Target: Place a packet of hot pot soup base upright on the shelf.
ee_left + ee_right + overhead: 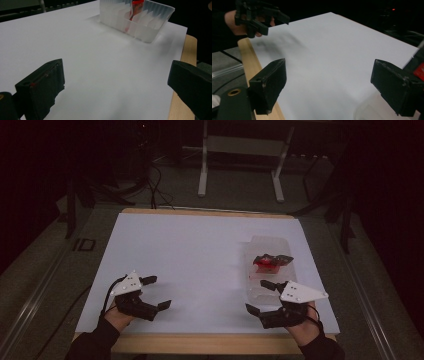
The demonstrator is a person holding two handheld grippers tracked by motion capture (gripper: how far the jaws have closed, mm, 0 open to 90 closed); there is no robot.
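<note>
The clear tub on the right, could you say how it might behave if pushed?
The tub looks thin and translucent, so it is probably light and would likely slide easily on the smooth white sheet. Its ribbed walls may flex if squeezed.

place: dim lab / recording room | worktop: wooden-edged worktop [200, 343] under a plain white sheet [190, 260] | floor: grey carpet floor [45, 265], loose black cables [155, 187] trailing behind | background: white metal stand legs [202, 175], dark surroundings, no household furniture
</note>
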